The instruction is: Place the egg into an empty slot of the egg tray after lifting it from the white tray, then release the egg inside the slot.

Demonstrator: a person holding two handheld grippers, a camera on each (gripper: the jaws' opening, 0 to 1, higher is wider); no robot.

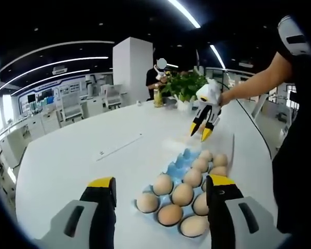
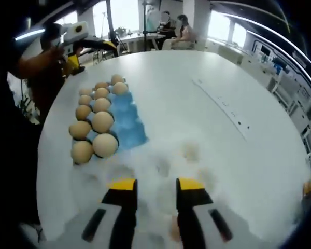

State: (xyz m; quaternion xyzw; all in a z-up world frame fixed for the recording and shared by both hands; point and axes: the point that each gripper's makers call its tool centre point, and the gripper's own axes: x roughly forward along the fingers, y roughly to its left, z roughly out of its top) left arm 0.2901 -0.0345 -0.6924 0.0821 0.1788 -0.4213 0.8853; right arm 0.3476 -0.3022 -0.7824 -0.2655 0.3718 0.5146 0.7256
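Left hand-held gripper (image 1: 160, 188): jaws spread wide, holding nothing, above the near end of the egg tray (image 1: 177, 165).
Right hand-held gripper (image 2: 156, 185): jaws a narrow gap apart, over the white tray (image 2: 145, 171); an egg (image 2: 174, 228) shows blurred low between them, grip unclear.
Egg tray: blue, on the white counter (image 1: 83, 155), two rows of brown eggs (image 1: 182, 194), blue slots free along one side.
Plant (image 1: 184, 85): at the counter's far edge.

Left gripper (image 1: 160, 188) with jaws parted above the white table (image 1: 67, 161), framing a blue egg tray (image 1: 180, 162) loaded with brown eggs (image 1: 182, 194). Beyond it, the right gripper (image 1: 203, 129) hung near a potted plant (image 1: 184, 85).
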